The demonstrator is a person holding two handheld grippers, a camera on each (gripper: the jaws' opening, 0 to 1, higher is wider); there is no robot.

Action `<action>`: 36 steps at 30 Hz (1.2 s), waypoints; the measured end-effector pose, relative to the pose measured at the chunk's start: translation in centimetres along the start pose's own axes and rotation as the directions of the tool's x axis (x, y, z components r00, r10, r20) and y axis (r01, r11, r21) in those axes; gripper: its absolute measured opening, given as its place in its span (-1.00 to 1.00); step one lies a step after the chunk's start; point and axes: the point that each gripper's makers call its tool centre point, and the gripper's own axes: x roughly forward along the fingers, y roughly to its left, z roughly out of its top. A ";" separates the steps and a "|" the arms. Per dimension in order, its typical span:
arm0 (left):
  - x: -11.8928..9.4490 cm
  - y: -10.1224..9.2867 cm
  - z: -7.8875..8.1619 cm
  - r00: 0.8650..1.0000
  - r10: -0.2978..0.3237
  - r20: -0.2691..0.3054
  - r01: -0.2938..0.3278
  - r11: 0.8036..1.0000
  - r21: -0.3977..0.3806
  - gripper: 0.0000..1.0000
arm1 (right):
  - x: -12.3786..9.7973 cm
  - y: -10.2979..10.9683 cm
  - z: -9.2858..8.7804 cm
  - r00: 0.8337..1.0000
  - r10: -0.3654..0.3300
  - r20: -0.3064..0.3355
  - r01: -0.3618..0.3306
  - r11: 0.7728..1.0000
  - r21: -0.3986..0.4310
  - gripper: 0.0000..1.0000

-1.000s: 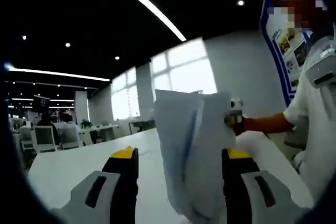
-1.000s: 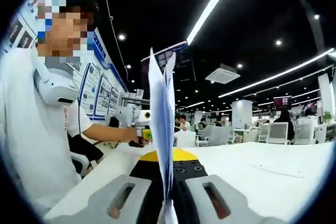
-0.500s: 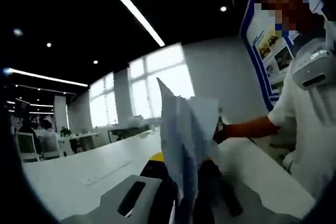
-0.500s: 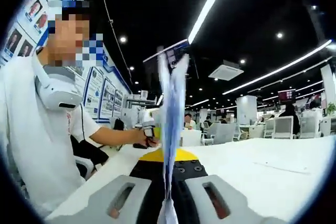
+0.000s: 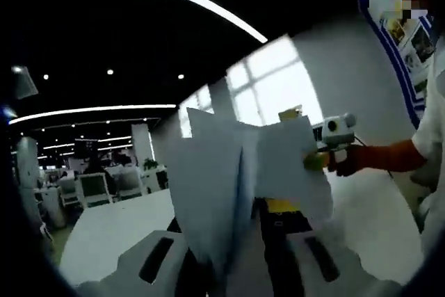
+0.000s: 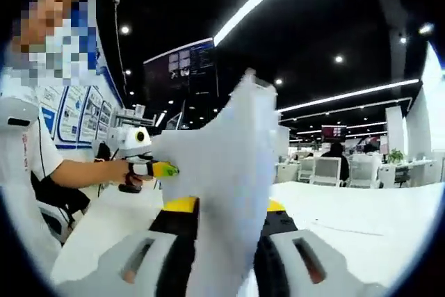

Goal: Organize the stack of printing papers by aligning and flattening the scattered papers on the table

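Paper stack (image 5: 229,186) held upright above the white table (image 5: 111,231), clear of its surface. Left gripper (image 5: 233,241) clamped on one edge, right gripper (image 6: 222,231) clamped on the opposite edge; sheets fan apart unevenly. Stack's lower edge likely must drop straight to the tabletop for squaring.

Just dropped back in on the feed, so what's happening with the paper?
A person holds the stack of papers upright above the white table, pinched between both tongs. The left tongs and right tongs each grip an edge. The sheets are fanned apart, not yet aligned or laid flat.
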 end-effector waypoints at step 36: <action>2.4 -1.0 1.1 0.998 0.064 -0.005 -0.064 0.998 0.013 -0.87 | -0.5 -0.8 0.5 0.998 -0.054 0.010 0.054 0.998 -0.038 -1.00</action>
